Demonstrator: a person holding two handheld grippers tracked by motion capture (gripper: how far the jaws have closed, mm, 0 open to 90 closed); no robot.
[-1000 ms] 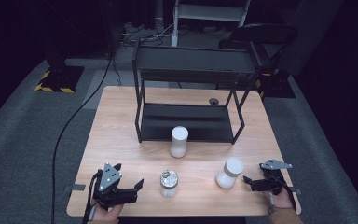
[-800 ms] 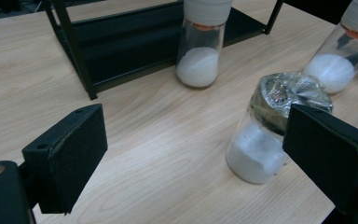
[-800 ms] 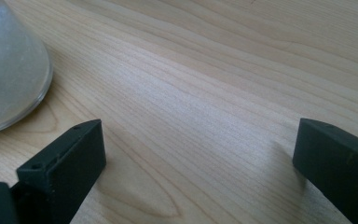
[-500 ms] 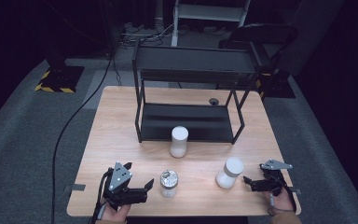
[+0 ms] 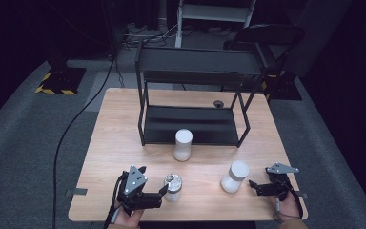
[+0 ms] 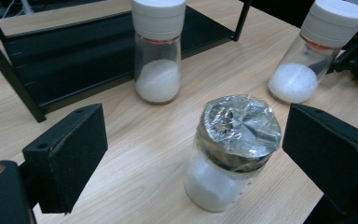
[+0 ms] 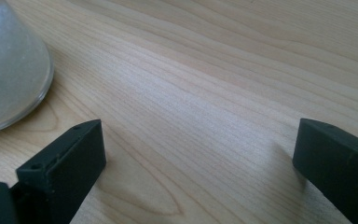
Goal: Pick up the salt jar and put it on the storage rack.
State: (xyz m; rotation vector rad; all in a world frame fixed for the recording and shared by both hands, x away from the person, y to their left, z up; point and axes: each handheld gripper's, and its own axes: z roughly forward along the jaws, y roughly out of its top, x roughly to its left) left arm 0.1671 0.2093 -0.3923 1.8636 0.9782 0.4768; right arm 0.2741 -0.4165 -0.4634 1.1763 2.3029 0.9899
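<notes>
Standing upright on the bench (image 5: 124,143), foil-capped jar (image 6: 230,149) is sitting at 12 o'clock of the left tool (image 6: 196,154), between its open jaws, untouched. Right tool (image 7: 200,154), also open, is idling farther off beside another jar (image 5: 234,176).

Bystanders on the wooden table (image 5: 114,124)

A black two-tier rack (image 5: 198,95) stands toward the far edge; a white-capped jar (image 5: 182,144) sits just before its lower shelf, and a small dark grommet (image 5: 218,103) lies behind.
</notes>
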